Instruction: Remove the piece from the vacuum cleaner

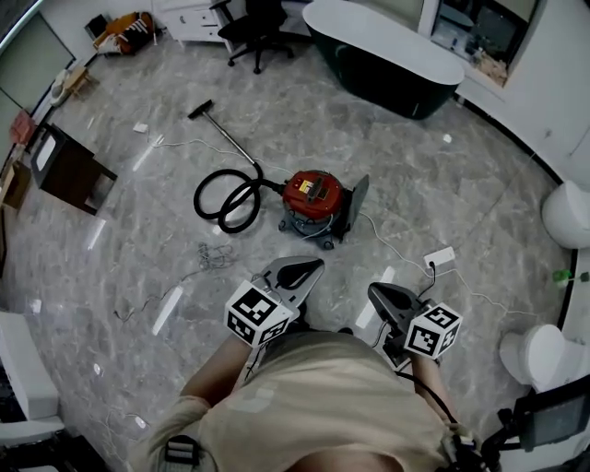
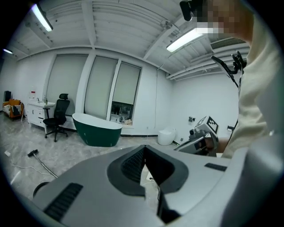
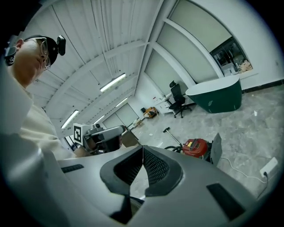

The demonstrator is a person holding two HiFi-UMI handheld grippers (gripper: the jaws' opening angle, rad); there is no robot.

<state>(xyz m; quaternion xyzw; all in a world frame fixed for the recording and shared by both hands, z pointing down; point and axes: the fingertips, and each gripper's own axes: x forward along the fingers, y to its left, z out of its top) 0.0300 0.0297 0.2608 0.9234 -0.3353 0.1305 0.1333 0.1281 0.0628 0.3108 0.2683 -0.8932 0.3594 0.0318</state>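
Note:
A red vacuum cleaner [image 1: 312, 196] stands on the marble floor ahead of me, also seen in the right gripper view [image 3: 195, 146]. Its black hose [image 1: 226, 198] coils to the left and runs into a wand ending in a floor head [image 1: 201, 109]. A dark grey panel [image 1: 356, 205] stands upright against the vacuum's right side. My left gripper [image 1: 297, 271] and right gripper [image 1: 385, 295] are held close to my body, well short of the vacuum. Both are shut with nothing between their jaws, as the left gripper [image 2: 144, 147] and right gripper [image 3: 143, 147] show in their own views.
A dark green bathtub [image 1: 387, 55] and a black office chair [image 1: 258, 28] stand at the far side. A white power strip [image 1: 440, 258] with its cord lies right of the vacuum, a wire tangle [image 1: 214, 256] left. A brown cabinet [image 1: 64, 171] and toilets [image 1: 567, 212] flank the room.

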